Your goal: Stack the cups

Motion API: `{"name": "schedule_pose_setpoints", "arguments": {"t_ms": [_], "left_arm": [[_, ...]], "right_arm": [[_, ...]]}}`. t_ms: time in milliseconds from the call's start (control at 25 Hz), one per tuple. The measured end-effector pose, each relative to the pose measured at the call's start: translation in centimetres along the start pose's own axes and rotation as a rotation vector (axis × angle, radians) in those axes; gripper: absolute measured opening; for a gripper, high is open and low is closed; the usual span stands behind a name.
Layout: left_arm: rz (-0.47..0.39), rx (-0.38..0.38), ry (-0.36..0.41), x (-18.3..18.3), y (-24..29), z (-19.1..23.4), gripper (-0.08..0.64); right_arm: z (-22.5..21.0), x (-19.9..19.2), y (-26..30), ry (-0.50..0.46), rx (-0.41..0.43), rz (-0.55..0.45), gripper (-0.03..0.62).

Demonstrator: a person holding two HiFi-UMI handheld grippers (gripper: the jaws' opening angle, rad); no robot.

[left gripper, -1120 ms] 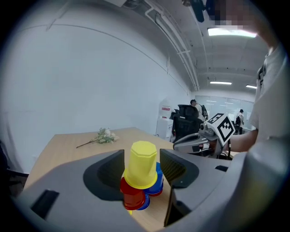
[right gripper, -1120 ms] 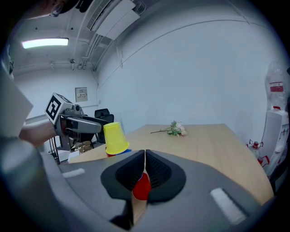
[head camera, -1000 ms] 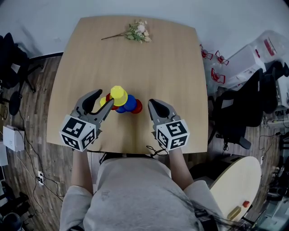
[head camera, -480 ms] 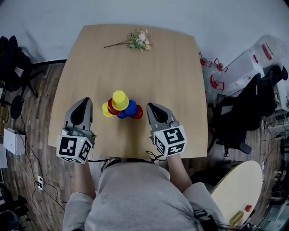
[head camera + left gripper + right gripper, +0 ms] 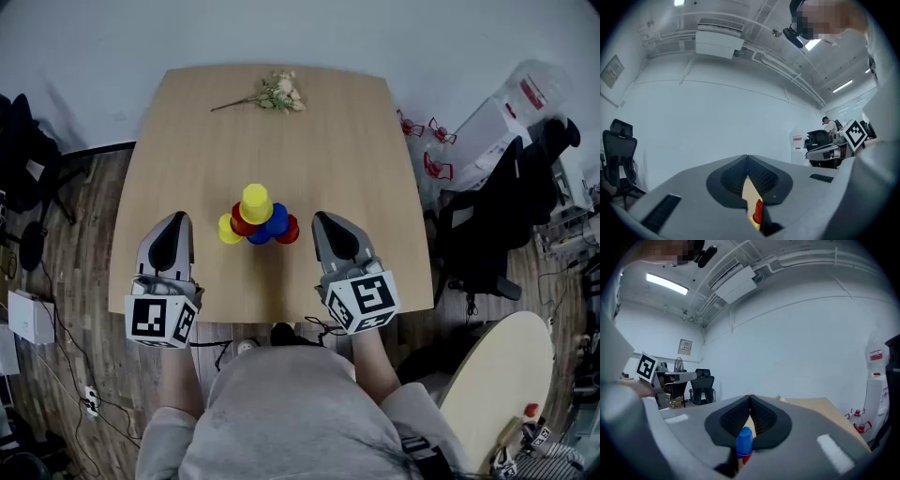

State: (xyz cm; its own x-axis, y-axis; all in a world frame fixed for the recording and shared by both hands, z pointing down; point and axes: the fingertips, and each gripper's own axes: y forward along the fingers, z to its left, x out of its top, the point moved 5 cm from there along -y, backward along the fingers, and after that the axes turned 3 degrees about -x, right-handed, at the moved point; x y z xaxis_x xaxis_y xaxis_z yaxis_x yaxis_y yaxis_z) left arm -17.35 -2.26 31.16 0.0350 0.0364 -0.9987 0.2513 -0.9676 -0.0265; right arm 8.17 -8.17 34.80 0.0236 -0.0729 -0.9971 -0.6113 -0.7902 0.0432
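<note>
A pyramid of upturned cups stands mid-table in the head view: a yellow cup [image 5: 254, 202] on top, a red cup [image 5: 242, 225] and a blue cup [image 5: 276, 219] under it, and a bottom row with a yellow cup [image 5: 227, 231] at the left and a red cup [image 5: 289, 231] at the right. My left gripper [image 5: 175, 221] is shut and empty, just left of the pile and apart from it. My right gripper [image 5: 326, 222] is shut and empty, just right of it. Past the closed left gripper [image 5: 747, 159] a red cup [image 5: 758, 212] shows. Past the closed right gripper [image 5: 750, 399] a blue cup [image 5: 744, 440] shows.
A dried flower sprig [image 5: 272, 92] lies near the far edge of the wooden table [image 5: 375, 178]. Black office chairs [image 5: 487, 234] and plastic bins stand to the right. A round table [image 5: 487, 375] is at lower right, and a white box [image 5: 28, 314] sits on the floor at left.
My left gripper's jaws have gone from open to shut, and it has drawn back left from the cup pile. The right gripper has barely moved and stays shut.
</note>
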Motion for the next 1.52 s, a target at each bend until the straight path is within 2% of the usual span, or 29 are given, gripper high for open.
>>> {"name": "schedule_pose_setpoints", "arguments": {"t_ms": [240,560,760,1520], "left_arm": [[-0.029,-0.015,0.006,0.7,-2.3,0.0,0.009],[-0.038,-0.039,0.006,1.0,-5.0,-0.1,0.009],[-0.049,-0.047,0.005,1.3,-6.4,-0.3,0.009],[-0.048,-0.090,-0.002,1.4,-10.2,-1.7,0.009]], "right_arm": [[1.8,1.7,-2.7,-0.048,-0.088,-0.056,0.012],[3.2,2.3,-6.3,-0.051,-0.203,-0.098,0.012],[4.4,2.3,-8.0,-0.051,-0.230,-0.104,0.012],[7.8,2.3,-12.3,-0.056,-0.243,-0.132,0.012]]}}
